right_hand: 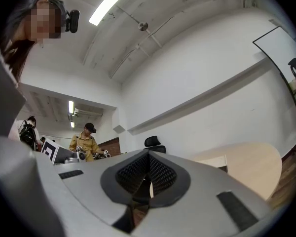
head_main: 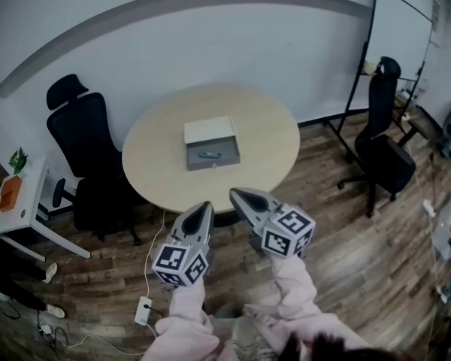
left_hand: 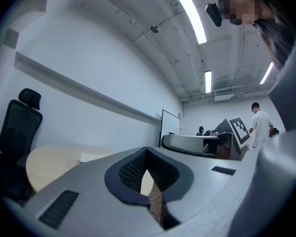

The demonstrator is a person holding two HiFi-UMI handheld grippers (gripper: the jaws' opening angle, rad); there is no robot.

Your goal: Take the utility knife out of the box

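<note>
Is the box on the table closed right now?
No, the box sits open in the head view, its lid flipped back and the knife showing inside.

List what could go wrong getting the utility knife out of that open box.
1. Both the left gripper and right gripper are shut, short of the round table; reaching in shut would likely just shove the utility knife.
2. The knife lies flat inside the box, so a jaw may catch its wall and slide the box.
</note>
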